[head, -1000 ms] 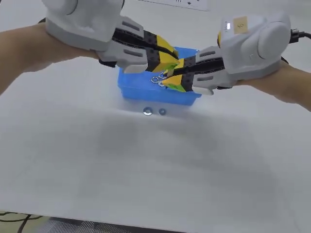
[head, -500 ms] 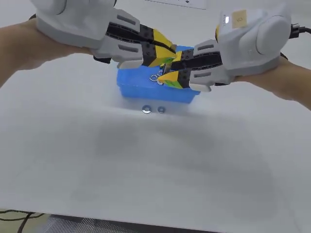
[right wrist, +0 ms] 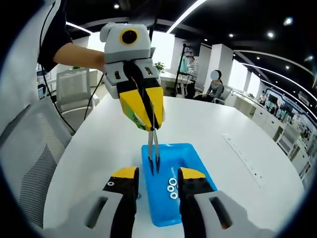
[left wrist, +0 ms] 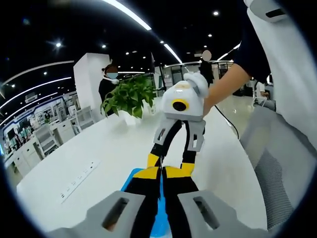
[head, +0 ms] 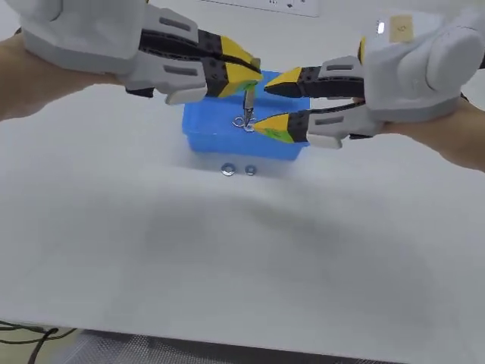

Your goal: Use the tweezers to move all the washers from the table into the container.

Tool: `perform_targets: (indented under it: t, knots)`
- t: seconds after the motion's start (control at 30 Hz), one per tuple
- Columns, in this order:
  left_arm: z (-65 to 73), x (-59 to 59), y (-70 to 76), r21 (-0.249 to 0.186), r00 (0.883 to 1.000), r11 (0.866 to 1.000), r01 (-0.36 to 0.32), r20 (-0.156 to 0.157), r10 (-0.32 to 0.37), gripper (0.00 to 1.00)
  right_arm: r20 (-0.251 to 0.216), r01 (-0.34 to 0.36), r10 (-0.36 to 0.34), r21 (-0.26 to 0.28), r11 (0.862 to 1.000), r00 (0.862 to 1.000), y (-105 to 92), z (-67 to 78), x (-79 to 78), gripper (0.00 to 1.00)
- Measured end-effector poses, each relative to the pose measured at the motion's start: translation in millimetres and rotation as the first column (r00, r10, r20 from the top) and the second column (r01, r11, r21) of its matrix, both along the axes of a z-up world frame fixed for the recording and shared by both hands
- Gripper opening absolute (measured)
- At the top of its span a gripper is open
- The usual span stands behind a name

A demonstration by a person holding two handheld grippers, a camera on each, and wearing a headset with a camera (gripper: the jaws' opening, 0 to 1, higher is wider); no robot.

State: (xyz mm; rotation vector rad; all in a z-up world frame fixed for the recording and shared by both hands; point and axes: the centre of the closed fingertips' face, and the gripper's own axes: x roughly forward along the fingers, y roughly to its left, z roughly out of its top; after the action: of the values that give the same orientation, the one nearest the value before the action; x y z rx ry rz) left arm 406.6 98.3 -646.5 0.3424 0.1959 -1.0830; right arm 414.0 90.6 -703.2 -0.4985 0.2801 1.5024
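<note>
My left gripper (head: 246, 70) is shut on thin metal tweezers (head: 248, 102), whose tips hang down over a blue container (head: 227, 142). Several washers (head: 241, 121) lie inside it. Two more washers sit on the white table just in front of it, one (head: 228, 171) beside the other (head: 251, 170). My right gripper (head: 261, 103) stands open, its jaws above and below the tweezers' lower end without touching them. In the right gripper view the left gripper (right wrist: 150, 126) holds the tweezers (right wrist: 154, 151) over the container (right wrist: 190, 158), ahead of my open right gripper (right wrist: 157, 176).
A white power strip (right wrist: 242, 153) lies on the table beyond the container. Bare white tabletop (head: 242, 258) stretches toward the near edge. Grey chairs (right wrist: 29, 148) stand beside the table, and people stand in the office behind.
The right gripper has opened and drawn back to the right, away from the tweezers. The left gripper has lifted slightly up and left with the tweezers.
</note>
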Motion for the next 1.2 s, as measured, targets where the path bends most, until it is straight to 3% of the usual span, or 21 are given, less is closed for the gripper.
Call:
perform_targets:
  t: [0.43,0.63,1.2]
  knots:
    - [-16.0,-32.9,6.9,-0.018,0.999,0.999,-0.033,-0.032,0.032,0.05,-0.031,0.092,-0.091,0.024,0.995,0.995,-30.2,-6.0,-17.5,0.55]
    - [-23.3,-38.0,7.2,-0.009,0.999,1.000,-0.030,-0.035,0.029,0.05,-0.071,0.074,-0.074,-0.004,0.997,0.995,-37.2,-16.9,-32.1,0.69]
    - [-46.0,-44.7,5.5,-0.025,0.998,0.999,-0.037,-0.052,0.035,0.05,-0.173,0.108,-0.111,-0.023,0.994,0.979,-57.8,-39.6,-62.5,0.91]
